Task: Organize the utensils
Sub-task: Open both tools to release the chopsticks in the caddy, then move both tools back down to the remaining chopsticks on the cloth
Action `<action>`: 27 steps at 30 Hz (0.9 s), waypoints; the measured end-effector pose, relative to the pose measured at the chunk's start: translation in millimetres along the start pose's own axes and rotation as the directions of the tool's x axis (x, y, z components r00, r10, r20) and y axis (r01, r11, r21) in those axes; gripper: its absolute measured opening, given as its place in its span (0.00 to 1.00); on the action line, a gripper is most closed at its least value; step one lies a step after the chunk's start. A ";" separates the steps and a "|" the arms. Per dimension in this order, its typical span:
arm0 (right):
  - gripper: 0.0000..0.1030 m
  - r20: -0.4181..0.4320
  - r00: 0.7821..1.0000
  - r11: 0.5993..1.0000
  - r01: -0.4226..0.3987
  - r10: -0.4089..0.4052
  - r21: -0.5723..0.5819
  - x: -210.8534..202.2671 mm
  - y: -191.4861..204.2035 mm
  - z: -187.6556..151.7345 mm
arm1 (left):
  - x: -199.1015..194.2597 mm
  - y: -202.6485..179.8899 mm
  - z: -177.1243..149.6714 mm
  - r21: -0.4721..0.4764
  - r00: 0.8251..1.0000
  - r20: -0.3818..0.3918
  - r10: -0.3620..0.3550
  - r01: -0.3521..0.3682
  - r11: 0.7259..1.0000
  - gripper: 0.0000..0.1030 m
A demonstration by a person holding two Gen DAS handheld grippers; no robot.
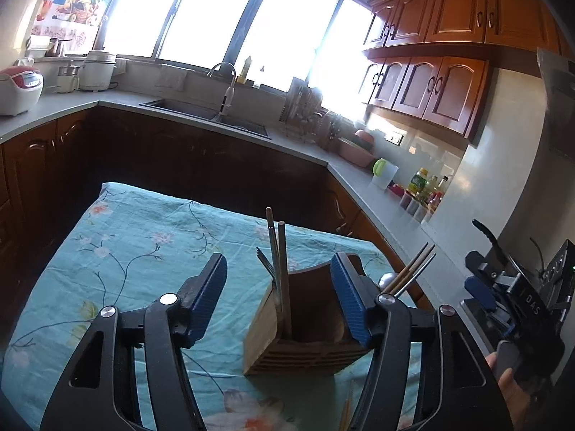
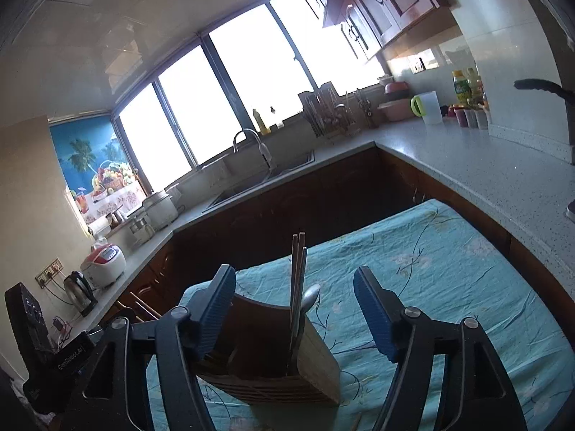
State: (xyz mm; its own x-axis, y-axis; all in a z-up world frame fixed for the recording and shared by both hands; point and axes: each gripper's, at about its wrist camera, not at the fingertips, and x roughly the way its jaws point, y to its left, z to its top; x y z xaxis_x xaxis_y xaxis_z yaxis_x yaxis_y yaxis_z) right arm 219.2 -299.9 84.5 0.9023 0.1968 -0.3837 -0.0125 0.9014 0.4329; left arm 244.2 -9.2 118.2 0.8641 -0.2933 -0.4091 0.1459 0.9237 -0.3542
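Note:
A wooden utensil holder (image 1: 264, 327) stands on the teal floral tablecloth (image 1: 143, 237). Chopsticks and a fork (image 1: 275, 251) rise from its left compartment. More chopsticks and a spoon (image 1: 406, 276) lean out on its right side. My left gripper (image 1: 278, 262) is open just in front of the holder, with nothing between its pads. In the right wrist view the same holder (image 2: 316, 355) shows chopsticks and a spoon (image 2: 300, 283) standing in it. My right gripper (image 2: 294, 271) is open around the holder's top and grips nothing. A hand holds the right gripper's body (image 1: 503, 298) at the far right.
A grey L-shaped countertop (image 2: 467, 165) runs behind and to the right of the table, with a sink (image 1: 215, 115), a rice cooker (image 1: 19, 89), a dish rack (image 1: 305, 115) and bottles (image 1: 420, 183). Dark cabinets lie beyond the table's far edge.

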 end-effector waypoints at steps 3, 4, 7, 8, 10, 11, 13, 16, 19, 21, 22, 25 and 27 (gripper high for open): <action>0.92 0.032 0.999 1.000 -0.017 0.017 0.018 -13.8 -3.6 0.6 | -9.5 3.9 -5.5 -0.001 1.000 -0.002 0.009 -0.009 1.000 0.70; 0.93 0.037 0.999 1.000 -0.014 0.013 0.018 -17.9 -4.4 0.3 | -12.6 5.6 -8.0 -0.003 1.000 -0.003 0.013 -0.013 1.000 0.73; 0.94 0.035 0.999 1.000 -0.013 0.012 0.018 -26.9 -6.7 -2.5 | -20.3 10.9 -16.0 -0.008 1.000 -0.013 0.027 -0.028 1.000 0.76; 0.94 0.032 0.999 1.000 -0.012 0.011 0.019 -29.6 -7.2 -4.3 | -22.3 12.5 -19.2 -0.008 0.999 -0.020 0.034 -0.034 0.999 0.77; 0.95 0.026 1.000 1.000 -0.008 0.007 0.022 -35.4 -9.2 -9.0 | -26.5 16.0 -25.9 -0.007 0.998 -0.035 0.044 -0.044 0.999 0.77; 0.95 0.021 1.000 1.000 -0.006 0.005 0.025 -38.7 -10.1 -12.3 | -29.2 18.5 -29.4 -0.009 0.998 -0.042 0.054 -0.054 0.998 0.78; 0.95 0.010 1.000 1.000 0.002 -0.003 0.031 -44.6 -13.2 -19.3 | -35.0 24.1 -36.8 -0.017 0.996 -0.054 0.065 -0.066 0.998 0.78; 0.96 -0.006 1.000 0.999 0.016 -0.016 0.043 -55.3 -18.9 -32.9 | -43.9 30.4 -50.1 -0.016 0.993 -0.074 0.088 -0.090 0.996 0.79; 0.96 -0.037 0.999 0.998 0.036 -0.035 0.045 -63.4 -24.8 -48.7 | -50.1 36.1 -65.1 -0.016 0.989 -0.105 0.104 -0.107 0.994 0.79; 0.96 -0.058 0.997 0.998 0.047 -0.044 0.043 -68.4 -29.4 -59.3 | -53.6 40.6 -75.6 -0.022 0.985 -0.126 0.114 -0.118 0.993 0.79; 0.96 -0.066 0.997 0.998 0.053 -0.050 0.040 -71.4 -30.7 -64.5 | -55.1 42.5 -81.0 -0.024 0.984 -0.136 0.113 -0.117 0.993 0.79; 0.96 -0.088 0.994 0.997 0.075 -0.072 0.036 -79.0 -35.1 -80.7 | -58.9 45.5 -98.3 -0.016 0.979 -0.161 0.128 -0.132 0.991 0.79; 0.96 -0.101 0.991 0.995 0.089 -0.085 0.035 -83.8 -39.5 -91.0 | -60.7 48.8 -109.5 -0.024 0.976 -0.178 0.129 -0.135 0.991 0.79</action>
State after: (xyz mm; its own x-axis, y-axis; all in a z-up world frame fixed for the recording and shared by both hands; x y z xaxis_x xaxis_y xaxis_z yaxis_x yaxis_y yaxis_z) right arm 104.9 -316.8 25.3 0.8519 0.1572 -0.4996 0.0828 0.9014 0.4249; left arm 146.1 26.8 33.6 0.7760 -0.2112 -0.5943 0.0161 0.9486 -0.3162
